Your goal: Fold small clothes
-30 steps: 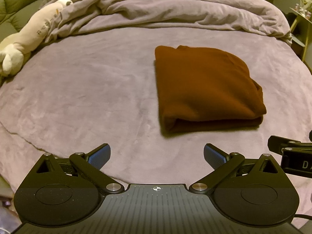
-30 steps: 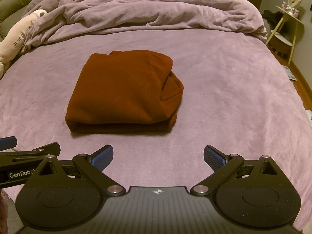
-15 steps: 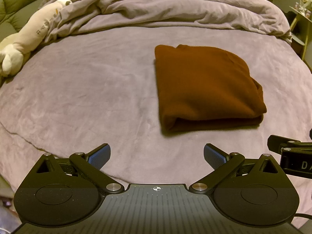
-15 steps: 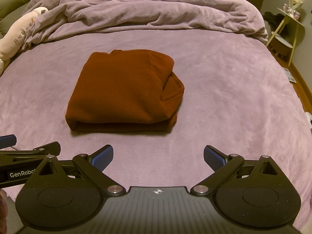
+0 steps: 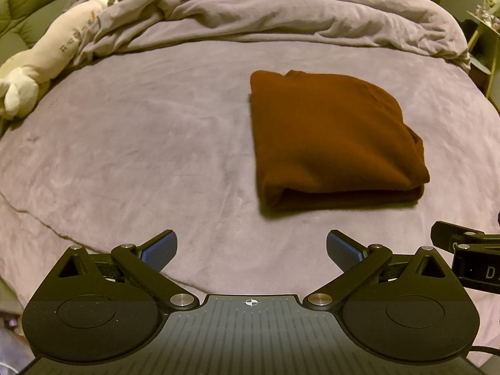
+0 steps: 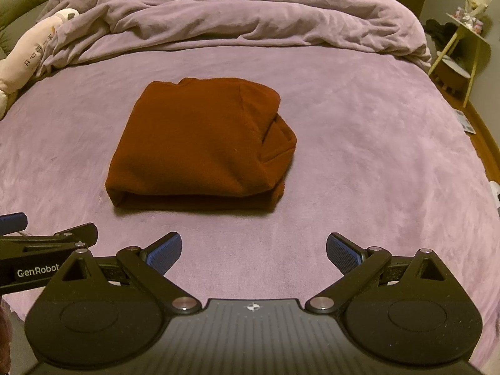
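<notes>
Right wrist view shows the folded brown garment [image 6: 200, 143] at twelve o'clock on the purple bedspread [image 6: 359, 162], soft, light and floppy, best pinched at its thick near fold, while right gripper [image 6: 253, 251] and left gripper [image 5: 251, 250] gape empty.

We hold both tongs side by side, level. Left tongs [image 5: 252, 250]: jaws spread wide, nothing gripped. Right tongs [image 6: 253, 250]: jaws spread wide, nothing gripped.
</notes>
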A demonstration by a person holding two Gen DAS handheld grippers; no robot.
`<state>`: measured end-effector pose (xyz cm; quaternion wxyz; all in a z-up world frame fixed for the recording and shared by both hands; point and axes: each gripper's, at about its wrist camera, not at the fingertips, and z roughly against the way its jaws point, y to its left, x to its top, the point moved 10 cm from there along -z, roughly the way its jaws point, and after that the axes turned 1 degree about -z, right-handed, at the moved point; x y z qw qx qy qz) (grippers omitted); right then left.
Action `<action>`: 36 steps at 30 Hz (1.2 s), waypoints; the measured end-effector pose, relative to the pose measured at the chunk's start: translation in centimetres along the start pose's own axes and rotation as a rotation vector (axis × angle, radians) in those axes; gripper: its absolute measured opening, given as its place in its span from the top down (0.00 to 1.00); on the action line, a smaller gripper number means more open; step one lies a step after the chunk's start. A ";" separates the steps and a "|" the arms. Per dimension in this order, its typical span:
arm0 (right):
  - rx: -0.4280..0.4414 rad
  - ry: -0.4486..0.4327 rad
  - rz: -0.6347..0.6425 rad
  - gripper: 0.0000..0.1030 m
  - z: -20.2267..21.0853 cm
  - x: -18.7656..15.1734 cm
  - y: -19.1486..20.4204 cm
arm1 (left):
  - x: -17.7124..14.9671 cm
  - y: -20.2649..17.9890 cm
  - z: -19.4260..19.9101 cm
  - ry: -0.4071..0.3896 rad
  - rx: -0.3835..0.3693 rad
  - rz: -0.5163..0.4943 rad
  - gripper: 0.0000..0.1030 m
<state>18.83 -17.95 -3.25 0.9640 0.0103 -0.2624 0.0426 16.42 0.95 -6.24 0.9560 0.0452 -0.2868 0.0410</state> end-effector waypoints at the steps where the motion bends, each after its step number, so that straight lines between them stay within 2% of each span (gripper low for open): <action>1: -0.001 -0.001 0.001 0.04 0.0 0.0 0.0 | 0.0 0.0 0.0 0.000 -0.001 -0.002 0.00; 19: 0.005 0.005 0.011 0.04 -0.1 0.0 0.1 | 0.0 -0.2 -0.1 0.012 -0.034 0.005 0.00; 36: 0.001 0.007 0.012 0.04 -0.3 -0.1 -0.1 | -0.3 -0.8 0.0 0.000 -0.029 -0.044 0.00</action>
